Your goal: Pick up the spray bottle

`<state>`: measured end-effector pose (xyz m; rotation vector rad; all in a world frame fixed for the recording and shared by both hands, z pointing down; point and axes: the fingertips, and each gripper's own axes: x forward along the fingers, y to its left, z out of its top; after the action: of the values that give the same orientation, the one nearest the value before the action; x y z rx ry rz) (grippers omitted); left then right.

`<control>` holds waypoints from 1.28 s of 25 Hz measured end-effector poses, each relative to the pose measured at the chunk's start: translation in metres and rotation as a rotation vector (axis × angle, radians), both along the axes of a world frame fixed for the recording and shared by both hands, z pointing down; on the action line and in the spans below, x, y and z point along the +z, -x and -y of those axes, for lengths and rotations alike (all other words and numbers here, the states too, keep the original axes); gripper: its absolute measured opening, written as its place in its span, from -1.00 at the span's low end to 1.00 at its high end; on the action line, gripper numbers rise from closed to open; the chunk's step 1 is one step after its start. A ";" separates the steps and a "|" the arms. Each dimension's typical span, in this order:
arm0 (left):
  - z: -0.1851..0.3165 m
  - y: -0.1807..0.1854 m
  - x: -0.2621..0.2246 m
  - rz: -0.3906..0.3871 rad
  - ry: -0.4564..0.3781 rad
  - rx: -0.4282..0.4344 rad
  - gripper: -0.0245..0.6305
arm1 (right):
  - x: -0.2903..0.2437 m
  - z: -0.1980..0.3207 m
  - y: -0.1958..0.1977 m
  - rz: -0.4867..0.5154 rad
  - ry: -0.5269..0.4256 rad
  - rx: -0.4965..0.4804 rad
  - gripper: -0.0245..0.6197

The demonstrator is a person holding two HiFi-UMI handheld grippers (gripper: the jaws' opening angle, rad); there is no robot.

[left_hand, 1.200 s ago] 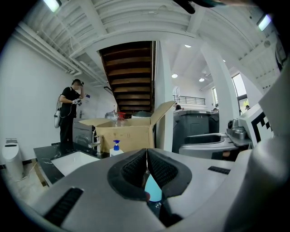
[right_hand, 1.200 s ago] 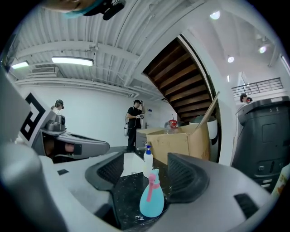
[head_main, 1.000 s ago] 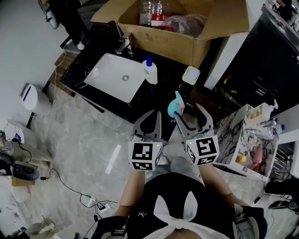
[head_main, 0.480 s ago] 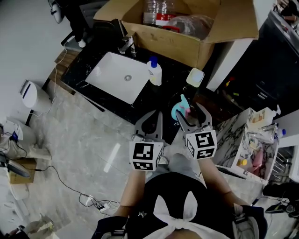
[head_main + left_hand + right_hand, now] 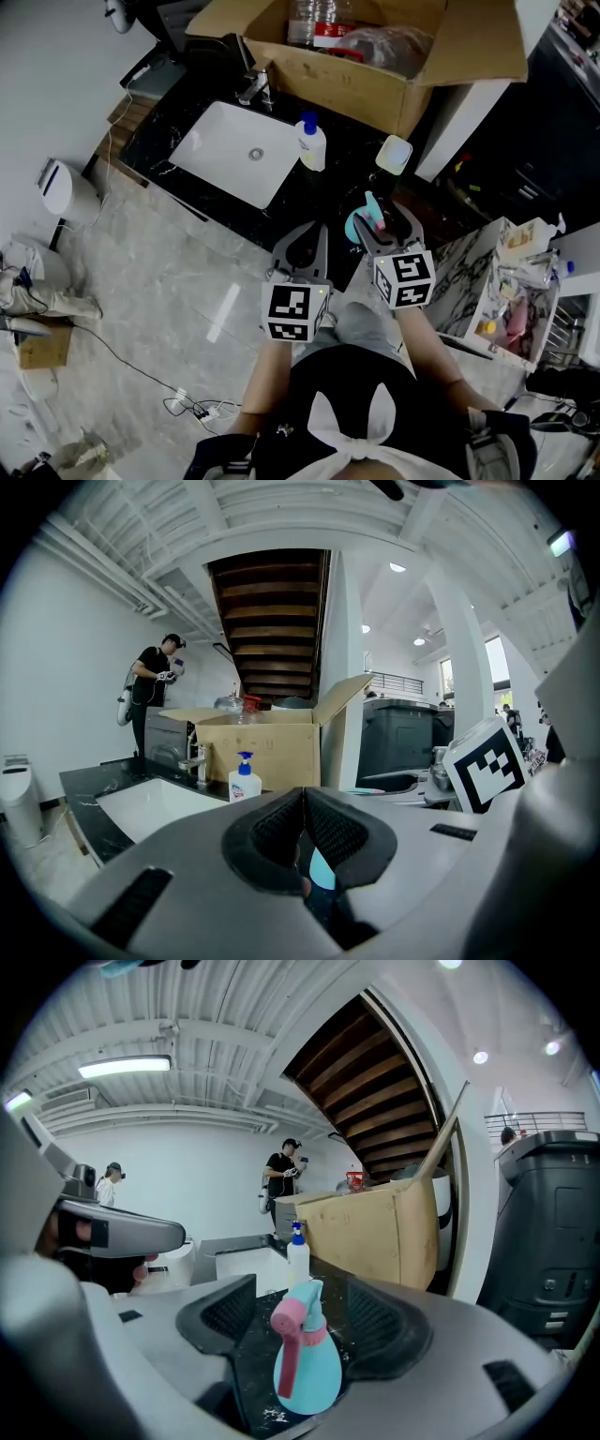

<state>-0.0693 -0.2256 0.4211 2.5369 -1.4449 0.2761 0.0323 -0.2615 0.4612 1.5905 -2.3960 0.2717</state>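
Note:
The spray bottle (image 5: 362, 221) is teal with a pink trigger and stands upright on the black counter (image 5: 323, 197) near its front edge. My right gripper (image 5: 384, 226) is open around it. In the right gripper view the spray bottle (image 5: 306, 1361) stands between the two dark pads (image 5: 228, 1320) of the right gripper (image 5: 305, 1324), with a gap on each side. My left gripper (image 5: 312, 234) hovers just left of the bottle, over the counter edge. In the left gripper view the left gripper (image 5: 303, 825) has its pads pressed together with nothing held. A sliver of the teal bottle (image 5: 322, 869) shows below them.
A white sink (image 5: 232, 155) with a faucet (image 5: 255, 89) is set in the counter at the left. A white pump bottle (image 5: 310, 142) stands beside it, and a small white tub (image 5: 394, 155) lies farther right. An open cardboard box (image 5: 375, 75) stands behind. A marble-topped rack (image 5: 469, 267) is at the right.
My right gripper has edged forward, so the spray bottle sits deeper between its jaws. The left gripper has kept its place and stays shut.

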 end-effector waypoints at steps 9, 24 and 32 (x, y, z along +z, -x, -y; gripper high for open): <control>0.003 0.003 0.004 0.006 0.009 -0.002 -0.84 | 0.014 0.012 0.000 -0.010 0.025 0.007 -0.05; 0.002 0.002 0.008 0.035 0.014 0.020 -0.84 | 0.017 0.016 0.002 0.008 0.028 0.021 -0.42; 0.002 0.003 0.007 0.035 0.007 0.022 -0.84 | 0.018 0.017 -0.001 0.003 0.027 0.033 -0.62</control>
<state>-0.0719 -0.2281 0.4279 2.5559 -1.4268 0.3294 0.0332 -0.2787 0.4788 1.6200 -2.3599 0.3111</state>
